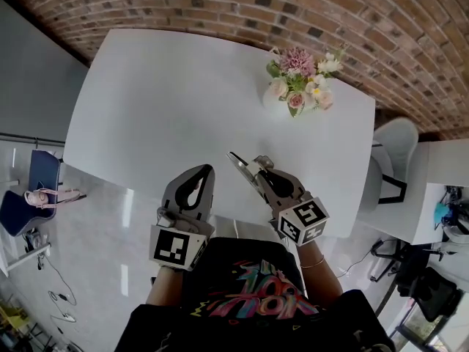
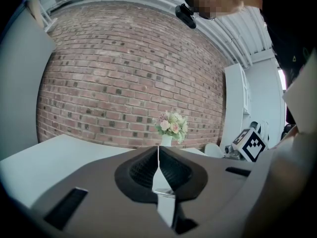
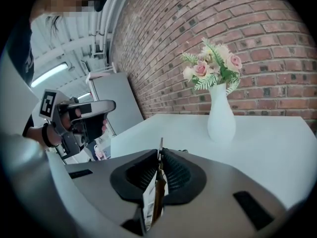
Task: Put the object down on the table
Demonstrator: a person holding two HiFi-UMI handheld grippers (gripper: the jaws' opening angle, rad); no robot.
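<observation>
Right gripper [image 3: 159, 158] first, low centre of its own view: jaws clamped on the object [image 3: 151, 198], pads pressing both faces. Holds it over the near edge of the table [image 1: 168, 101], lower centre of the head view, apparently clear of the top. Looks thin, flat and fairly stiff, like a card or sachet; white on one face, brown on the other, seen edge-on, with a narrow strip poking past the jaw tips. Left gripper [image 1: 199, 174] just beside, lower left, jaws together on nothing. Judged as the carrying step, release not yet done. Next: lower until the object lies flat on bare top, well short of the vase [image 1: 297, 86] at upper right, then ease the jaws apart.
</observation>
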